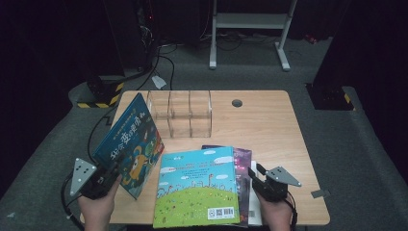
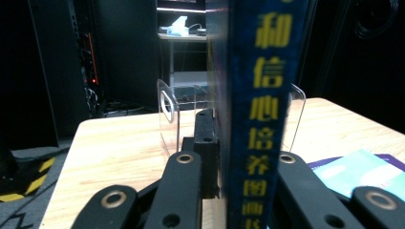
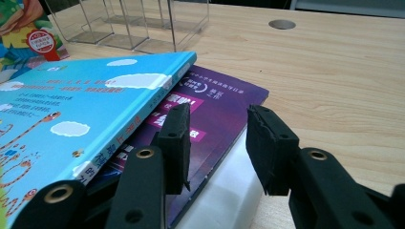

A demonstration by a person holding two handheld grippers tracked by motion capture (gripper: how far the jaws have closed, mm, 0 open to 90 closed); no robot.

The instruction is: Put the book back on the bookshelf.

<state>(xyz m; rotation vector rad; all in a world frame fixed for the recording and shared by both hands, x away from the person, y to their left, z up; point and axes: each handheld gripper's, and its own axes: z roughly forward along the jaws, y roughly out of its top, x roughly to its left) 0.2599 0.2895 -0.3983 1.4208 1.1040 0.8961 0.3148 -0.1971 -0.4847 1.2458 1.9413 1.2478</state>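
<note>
A blue picture book (image 1: 129, 144) stands tilted above the table's left side, and my left gripper (image 1: 111, 174) is shut on its lower edge. In the left gripper view its spine (image 2: 260, 114) with yellow characters runs up between the black jaws. A light-blue and green book (image 1: 198, 186) lies on top of a stack near the front edge, over a purple book (image 1: 243, 169) and a white one. My right gripper (image 1: 255, 172) is open at the stack's right edge. In the right gripper view its jaws straddle the purple book's (image 3: 210, 119) edge.
A clear acrylic divider rack (image 1: 180, 113) stands at the back middle of the wooden table (image 1: 269, 125), just beyond the held book. A round grommet hole (image 1: 236, 103) sits at the back right. A white desk frame (image 1: 250, 29) stands on the floor behind.
</note>
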